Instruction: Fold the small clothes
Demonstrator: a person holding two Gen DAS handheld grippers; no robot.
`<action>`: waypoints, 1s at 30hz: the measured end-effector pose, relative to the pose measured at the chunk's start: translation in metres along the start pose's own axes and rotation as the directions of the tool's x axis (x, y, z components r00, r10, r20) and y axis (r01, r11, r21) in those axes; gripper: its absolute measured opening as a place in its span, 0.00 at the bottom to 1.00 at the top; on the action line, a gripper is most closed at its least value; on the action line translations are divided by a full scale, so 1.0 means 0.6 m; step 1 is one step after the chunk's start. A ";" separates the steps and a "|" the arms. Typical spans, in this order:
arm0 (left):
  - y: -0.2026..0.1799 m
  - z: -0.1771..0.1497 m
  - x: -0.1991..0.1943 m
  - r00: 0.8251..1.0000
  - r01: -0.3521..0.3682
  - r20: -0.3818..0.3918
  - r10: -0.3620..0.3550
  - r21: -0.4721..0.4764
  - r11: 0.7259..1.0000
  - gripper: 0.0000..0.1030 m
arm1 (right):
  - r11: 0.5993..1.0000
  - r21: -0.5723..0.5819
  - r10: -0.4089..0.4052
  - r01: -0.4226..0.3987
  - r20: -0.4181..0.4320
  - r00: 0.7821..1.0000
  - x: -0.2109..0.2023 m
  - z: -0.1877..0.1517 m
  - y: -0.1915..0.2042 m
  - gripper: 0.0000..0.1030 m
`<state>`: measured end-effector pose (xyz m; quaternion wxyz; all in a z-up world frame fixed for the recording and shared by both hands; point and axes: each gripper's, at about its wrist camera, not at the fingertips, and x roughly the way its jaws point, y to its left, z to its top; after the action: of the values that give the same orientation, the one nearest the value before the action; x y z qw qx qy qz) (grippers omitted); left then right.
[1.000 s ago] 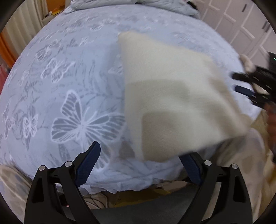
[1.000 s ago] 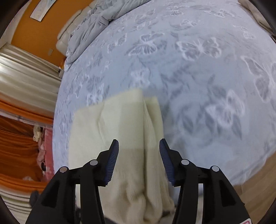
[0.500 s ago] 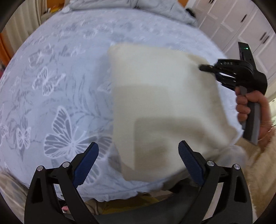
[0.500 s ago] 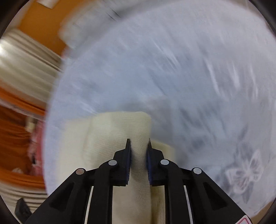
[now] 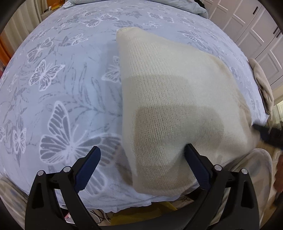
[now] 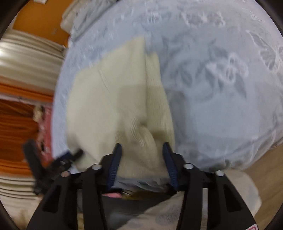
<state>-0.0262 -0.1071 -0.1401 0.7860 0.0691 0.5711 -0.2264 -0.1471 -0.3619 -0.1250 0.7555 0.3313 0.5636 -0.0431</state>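
A cream knitted garment (image 5: 176,99) lies folded flat near the front edge of a bed with a pale blue butterfly sheet (image 5: 61,88). My left gripper (image 5: 141,166) hangs open over its near left corner. One finger is above the sheet and the other is above the knit, gripping nothing. The right wrist view is blurred. There my right gripper (image 6: 141,146) straddles a bunched-up ridge of the same garment (image 6: 109,92) at its near edge. Its jaws are opening and the pads stand apart from the ridge. The right gripper (image 5: 265,134) also shows at the garment's right edge.
A rumpled grey duvet (image 5: 185,5) lies at the bed's far end. A beige cloth (image 5: 263,83) hangs over the right bed edge, with white wardrobe doors (image 5: 256,26) behind. Orange and cream curtains (image 6: 16,132) stand on the other side. The person's light clothing (image 5: 251,169) is close below.
The right gripper clamped a fold at the garment's far right corner, swung back to the near edge, and its jaws have spread again. The left gripper sank slightly toward the near corner.
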 end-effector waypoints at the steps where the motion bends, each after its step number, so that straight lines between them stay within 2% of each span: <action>1: 0.001 -0.001 0.001 1.000 -0.006 -0.004 0.006 -0.006 1.000 0.91 | 1.000 -0.017 0.002 -0.001 0.030 1.000 -0.015 -0.003 0.006 0.12; 4: 0.003 -0.002 0.000 1.000 -0.018 -0.012 0.018 -0.010 1.000 0.91 | 0.997 -0.025 0.072 -0.069 0.156 0.985 -0.087 -0.009 0.019 0.10; 5: 0.002 -0.002 -0.001 1.000 -0.023 -0.012 0.023 -0.010 1.000 0.92 | 0.997 -0.023 0.074 -0.071 0.167 0.983 -0.095 -0.011 0.016 0.09; 7: -0.003 -0.002 -0.001 1.000 -0.029 -0.011 0.029 -0.002 1.000 0.93 | 1.000 -0.003 0.004 -0.004 0.106 0.994 -0.067 -0.012 0.000 0.09; 9: -0.011 -0.003 0.001 0.999 -0.054 -0.006 0.054 0.017 0.998 0.93 | 0.995 0.009 -0.096 0.097 -0.023 0.995 -0.001 -0.022 -0.020 0.08; 10: -0.014 -0.004 0.003 0.998 -0.065 -0.006 0.065 0.026 0.998 0.93 | 0.991 -0.008 -0.130 0.130 -0.022 0.991 0.005 -0.024 -0.015 0.07; 12: -0.019 -0.007 0.009 0.997 -0.078 -0.014 0.078 0.036 0.996 0.93 | 0.985 -0.040 -0.170 0.170 0.012 0.985 -0.014 -0.027 0.011 0.12; 15: -0.019 -0.009 0.004 0.996 -0.092 -0.002 0.092 0.028 0.995 0.93 | 0.990 -0.021 -0.132 0.136 0.120 0.984 -0.068 -0.032 0.036 0.16; 18: -0.016 -0.007 0.003 0.996 -0.092 -0.004 0.092 0.021 0.996 0.93 | 0.988 -0.081 -0.108 0.129 0.225 0.968 -0.114 -0.030 0.074 0.16; 19: -0.016 -0.007 0.004 0.996 -0.092 -0.006 0.092 0.023 0.996 0.93 | 0.988 -0.104 -0.093 0.119 0.227 0.969 -0.114 -0.022 0.092 0.16; 21: -0.017 -0.008 0.004 0.996 -0.094 -0.003 0.094 0.021 0.995 0.93 | 0.986 -0.134 -0.080 0.104 0.175 0.981 -0.082 -0.008 0.110 0.16; 23: -0.017 -0.009 0.004 0.995 -0.095 -0.001 0.095 0.023 0.995 0.93 | 0.985 -0.134 -0.105 0.108 0.032 0.994 -0.003 -0.002 0.103 0.15; 24: -0.017 -0.010 0.003 0.996 -0.094 -0.002 0.094 0.022 0.995 0.93 | 0.981 -0.124 -0.159 0.152 -0.047 0.986 0.055 -0.008 0.081 0.03; 26: -0.013 -0.012 -0.002 0.996 -0.086 -0.009 0.086 0.017 0.996 0.93 | 0.981 -0.109 -0.163 0.158 -0.038 0.986 0.062 -0.008 0.081 0.03; 27: -0.009 -0.014 -0.006 0.996 -0.082 -0.016 0.082 0.017 0.996 0.93 | 0.984 -0.111 -0.143 0.141 -0.009 0.990 0.039 -0.007 0.097 0.09; 30: 0.006 -0.022 -0.038 0.996 -0.083 0.016 0.083 0.010 0.996 0.91 | 0.984 -0.180 0.002 0.010 0.066 0.998 -0.019 -0.008 0.165 0.09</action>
<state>-0.0416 -0.0931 -0.1241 0.7988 0.0953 0.5604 -0.1971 -0.1115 -0.2858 -0.0706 0.8005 0.2586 0.5407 -0.0044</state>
